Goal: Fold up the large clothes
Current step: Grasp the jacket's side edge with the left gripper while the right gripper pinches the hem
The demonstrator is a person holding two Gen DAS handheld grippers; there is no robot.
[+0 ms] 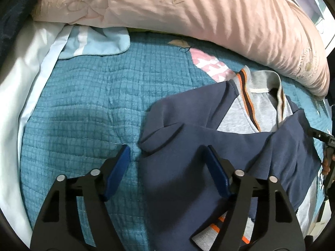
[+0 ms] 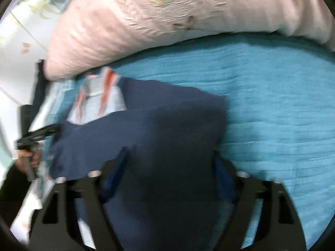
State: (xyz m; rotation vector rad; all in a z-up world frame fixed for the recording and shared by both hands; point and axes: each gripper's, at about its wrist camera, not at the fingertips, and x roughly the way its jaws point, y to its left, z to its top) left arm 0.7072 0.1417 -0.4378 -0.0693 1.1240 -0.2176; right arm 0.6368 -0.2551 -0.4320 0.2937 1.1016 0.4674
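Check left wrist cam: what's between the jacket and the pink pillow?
Only bare teal quilt, with a pink printed patch on it by the jacket collar. Nothing else lies on that stretch up to the pillow. The left wrist view shows it clearly.

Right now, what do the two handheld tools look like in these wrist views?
Both match. The left tool has matte black angular linkage arms with slotted cut-outs, round silver pivot pins, and flat blue pads lining its fingers. The right tool, though blurred, shows the same black frame and blue pads. No cables or sleeves show.
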